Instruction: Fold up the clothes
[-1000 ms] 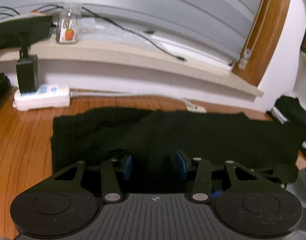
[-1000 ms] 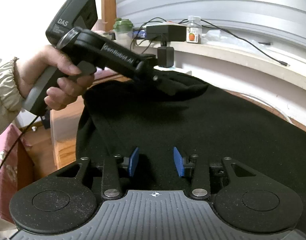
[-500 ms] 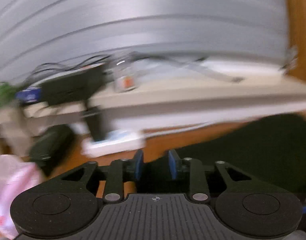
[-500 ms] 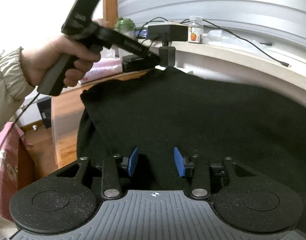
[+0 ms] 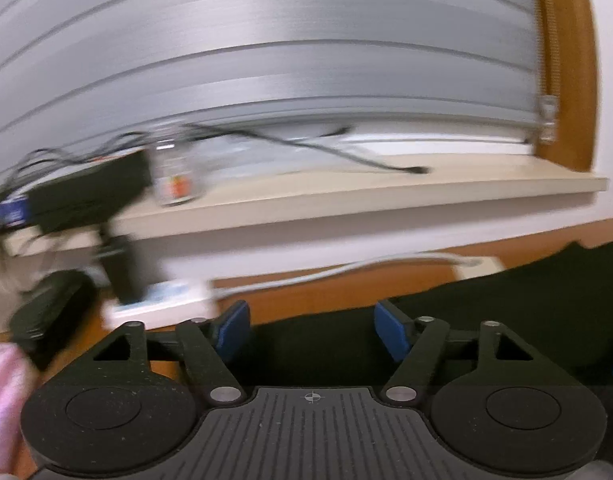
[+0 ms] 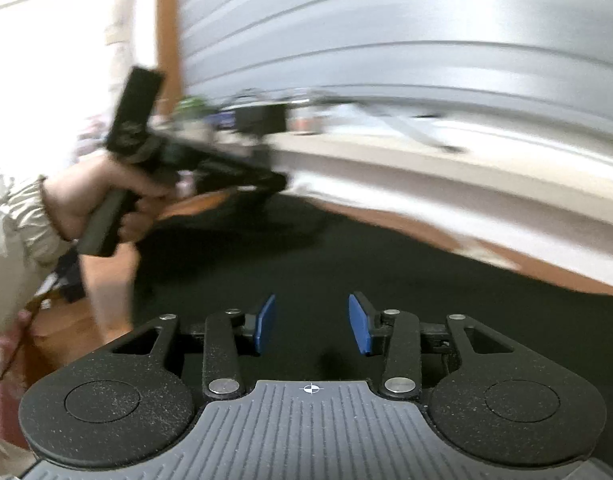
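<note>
Here, in the left wrist view, the left gripper (image 5: 312, 330) stands with its blue pads spread and nothing between them, low over the near edge of the black garment (image 5: 526, 300) on the wooden table (image 5: 326, 292).

In the right wrist view, the right gripper (image 6: 311, 324) is likewise spread wide and empty above the dark cloth, which covers much of the tabletop. Blur hides any creases, so how many folds are made or remain cannot be judged.
</note>
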The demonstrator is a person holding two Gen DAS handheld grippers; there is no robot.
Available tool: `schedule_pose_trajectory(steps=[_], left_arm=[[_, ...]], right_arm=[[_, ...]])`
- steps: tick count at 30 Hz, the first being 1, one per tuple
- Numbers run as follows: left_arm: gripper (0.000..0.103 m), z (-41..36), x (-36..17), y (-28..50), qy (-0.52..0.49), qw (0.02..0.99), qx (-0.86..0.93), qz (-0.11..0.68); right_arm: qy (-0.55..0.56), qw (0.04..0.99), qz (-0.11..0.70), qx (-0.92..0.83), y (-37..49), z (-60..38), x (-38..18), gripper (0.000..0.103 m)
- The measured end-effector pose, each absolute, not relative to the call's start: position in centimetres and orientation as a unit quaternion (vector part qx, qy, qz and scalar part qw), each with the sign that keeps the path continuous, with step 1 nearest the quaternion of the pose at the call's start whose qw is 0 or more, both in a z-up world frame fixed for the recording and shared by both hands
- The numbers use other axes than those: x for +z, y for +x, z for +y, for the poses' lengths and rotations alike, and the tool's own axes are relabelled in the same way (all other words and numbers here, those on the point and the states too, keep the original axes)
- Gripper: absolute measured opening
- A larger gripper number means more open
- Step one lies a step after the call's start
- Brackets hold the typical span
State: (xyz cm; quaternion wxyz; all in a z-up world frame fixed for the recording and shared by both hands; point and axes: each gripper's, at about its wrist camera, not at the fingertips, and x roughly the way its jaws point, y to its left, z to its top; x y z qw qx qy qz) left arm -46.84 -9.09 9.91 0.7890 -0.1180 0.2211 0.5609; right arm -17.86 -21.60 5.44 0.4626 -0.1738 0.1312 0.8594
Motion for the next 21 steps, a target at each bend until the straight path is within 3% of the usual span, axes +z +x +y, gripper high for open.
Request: schedule_pose_trajectory(steps=[1, 3, 6, 12, 21], left_arm=[[0.077, -8.9, 9.7, -45.5, -0.120, 0.799, 0.546, 0.222], [0.077, -8.3, 9.2, -42.8, -0.129, 0.817, 0.517, 0.220], [0.078, -7.6, 8.3, -38.5, -0.137, 0.840, 0.476, 0.224], [0.079, -6.8, 6.1, -30.2, -0.141, 0.874, 0.394, 0.246], [0.081, -7.7, 1.8, -28.0, -0.123, 0.874, 0.356, 0.308]], right_arm=[[-0.175, 0.482, 0.136, 0.848, -15.6, -22.0, 5.4, 0.039], [-0.175, 0.519, 0.152, 0.823, -11.6, -22.8, 5.0, 0.023], [-0.172, 0.571, 0.183, 0.782, -6.3, -24.0, 3.7, 0.020], [-0.139, 0.633, 0.245, 0.721, 1.8, -26.1, 1.5, 0.021], [-0.137, 0.613, 0.235, 0.742, 0.2, -25.8, 0.4, 0.028]])
